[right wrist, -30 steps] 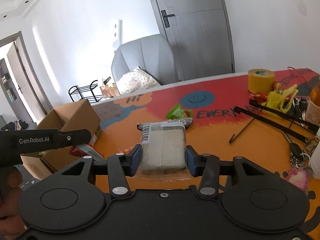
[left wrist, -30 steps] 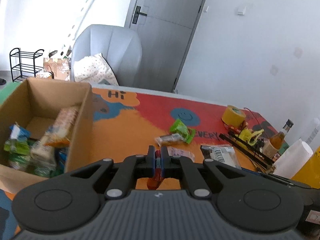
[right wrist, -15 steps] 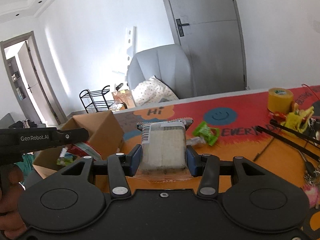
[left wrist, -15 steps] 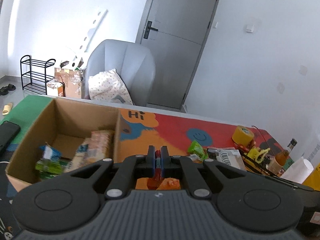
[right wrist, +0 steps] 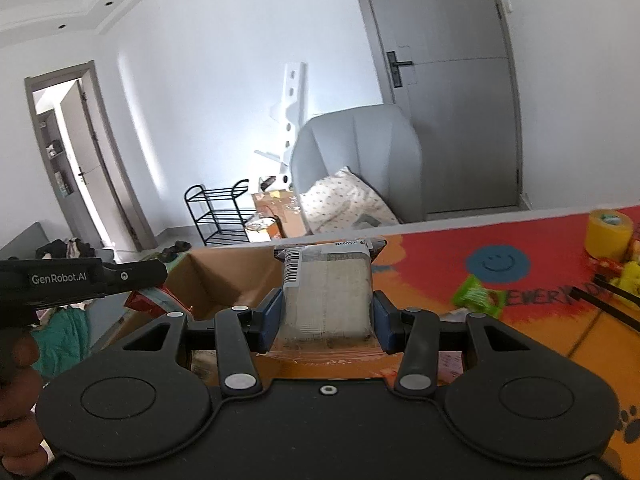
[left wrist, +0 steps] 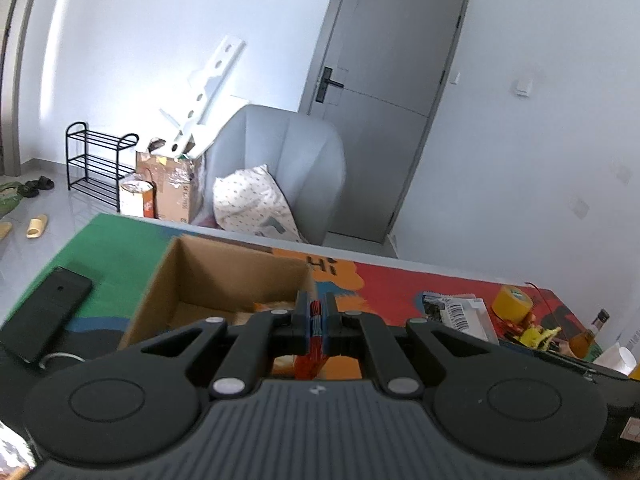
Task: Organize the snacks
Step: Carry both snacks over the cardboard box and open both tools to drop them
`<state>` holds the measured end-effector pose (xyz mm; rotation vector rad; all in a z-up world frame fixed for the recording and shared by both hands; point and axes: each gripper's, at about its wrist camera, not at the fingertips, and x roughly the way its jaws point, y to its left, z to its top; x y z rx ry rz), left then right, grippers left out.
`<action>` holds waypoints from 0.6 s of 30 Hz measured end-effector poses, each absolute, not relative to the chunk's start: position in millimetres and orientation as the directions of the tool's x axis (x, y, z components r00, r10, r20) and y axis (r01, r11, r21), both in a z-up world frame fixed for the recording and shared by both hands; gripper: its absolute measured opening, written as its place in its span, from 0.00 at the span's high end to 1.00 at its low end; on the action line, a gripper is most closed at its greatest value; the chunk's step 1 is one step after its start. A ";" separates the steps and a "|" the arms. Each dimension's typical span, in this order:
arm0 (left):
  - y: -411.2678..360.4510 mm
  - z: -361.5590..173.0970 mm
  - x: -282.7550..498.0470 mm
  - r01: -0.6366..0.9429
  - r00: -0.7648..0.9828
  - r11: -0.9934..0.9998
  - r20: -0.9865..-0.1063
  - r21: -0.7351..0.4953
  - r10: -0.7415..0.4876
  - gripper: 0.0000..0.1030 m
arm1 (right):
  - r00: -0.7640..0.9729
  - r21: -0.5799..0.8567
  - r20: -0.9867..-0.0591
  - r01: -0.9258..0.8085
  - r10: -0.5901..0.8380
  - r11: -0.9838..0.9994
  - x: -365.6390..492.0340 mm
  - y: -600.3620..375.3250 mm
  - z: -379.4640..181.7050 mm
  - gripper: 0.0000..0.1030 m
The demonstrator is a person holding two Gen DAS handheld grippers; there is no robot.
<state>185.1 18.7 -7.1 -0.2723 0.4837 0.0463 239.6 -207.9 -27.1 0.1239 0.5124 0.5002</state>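
My left gripper (left wrist: 316,312) is shut on a thin red and orange snack packet (left wrist: 314,354), held above the near right edge of the open cardboard box (left wrist: 224,276). My right gripper (right wrist: 326,312) is shut on a clear-wrapped pale snack pack with a barcode label (right wrist: 326,292), held above the table just right of the box (right wrist: 224,276). That pack also shows in the left wrist view (left wrist: 460,312). The left gripper shows at the left of the right wrist view (right wrist: 80,278), with its red packet (right wrist: 150,302) hanging below. A green snack packet (right wrist: 476,294) lies on the table.
The table has a colourful mat (right wrist: 520,240). A yellow tape roll (right wrist: 608,232), yellow items and a brown bottle (left wrist: 588,334) sit at the right. A black phone (left wrist: 44,312) lies left of the box. A grey armchair with a pillow (left wrist: 280,176) stands behind the table.
Both grippers have moved left toward the cardboard box, each still holding its snack. The box now lies directly ahead of both.
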 end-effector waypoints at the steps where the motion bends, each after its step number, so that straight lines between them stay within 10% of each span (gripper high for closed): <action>1: 22.4 -6.0 184.6 -0.113 0.886 0.963 -0.463 -0.246 -0.015 0.96 | 0.753 0.236 -0.435 -0.434 0.494 0.870 239.8 -203.8 -25.7 0.56; 18: 70.8 -4.9 193.4 -0.175 0.888 0.949 -0.457 -0.264 0.036 0.96 | 0.695 0.221 -0.446 -0.525 0.564 0.822 254.2 -146.9 -18.8 0.56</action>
